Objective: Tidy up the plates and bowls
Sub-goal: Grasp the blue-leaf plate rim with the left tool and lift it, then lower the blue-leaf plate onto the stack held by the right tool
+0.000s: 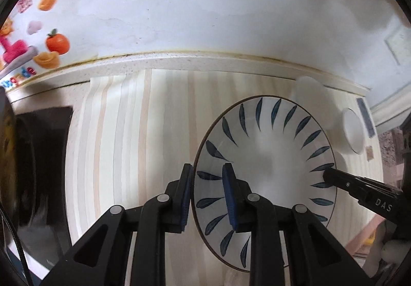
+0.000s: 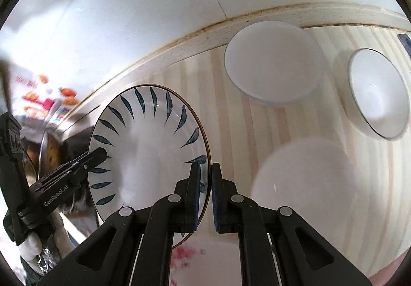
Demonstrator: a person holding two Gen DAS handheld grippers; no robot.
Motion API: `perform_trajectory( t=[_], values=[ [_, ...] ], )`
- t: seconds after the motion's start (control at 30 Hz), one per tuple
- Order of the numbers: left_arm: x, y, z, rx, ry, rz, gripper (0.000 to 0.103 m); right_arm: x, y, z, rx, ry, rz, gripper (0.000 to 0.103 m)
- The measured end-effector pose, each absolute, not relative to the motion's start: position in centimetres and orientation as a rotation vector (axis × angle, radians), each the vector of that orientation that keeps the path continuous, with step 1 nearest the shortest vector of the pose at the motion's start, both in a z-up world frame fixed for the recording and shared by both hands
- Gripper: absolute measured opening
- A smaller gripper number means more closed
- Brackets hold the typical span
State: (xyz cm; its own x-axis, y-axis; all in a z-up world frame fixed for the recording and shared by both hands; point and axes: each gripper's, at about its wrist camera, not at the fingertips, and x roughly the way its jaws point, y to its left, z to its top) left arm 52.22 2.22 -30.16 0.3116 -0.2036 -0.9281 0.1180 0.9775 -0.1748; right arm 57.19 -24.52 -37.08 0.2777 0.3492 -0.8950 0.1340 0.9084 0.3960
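Leaf-pattern plate (image 1: 264, 157) over the striped countertop (image 1: 143, 131) is rigid, glazed, slick and breakable, so hold it by the rim: left gripper (image 1: 208, 193) and right gripper (image 2: 205, 196) jaws pinch opposite rim edges, barely parted.

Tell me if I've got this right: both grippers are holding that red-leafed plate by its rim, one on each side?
Nearly. The plate has dark blue leaves, not red, as both wrist views show. The rest holds: the left gripper and the right gripper each straddle its rim on opposite sides.
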Motion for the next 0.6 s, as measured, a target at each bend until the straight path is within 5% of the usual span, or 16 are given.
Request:
perform_trajectory(
  t=[0.6],
  values=[
    [40.5, -2.7, -27.6, -0.096, 1.237, -0.232, 0.021, 42.7, -30.0, -33.2, 0.419, 1.286, 0.222, 0.009]
  ],
)
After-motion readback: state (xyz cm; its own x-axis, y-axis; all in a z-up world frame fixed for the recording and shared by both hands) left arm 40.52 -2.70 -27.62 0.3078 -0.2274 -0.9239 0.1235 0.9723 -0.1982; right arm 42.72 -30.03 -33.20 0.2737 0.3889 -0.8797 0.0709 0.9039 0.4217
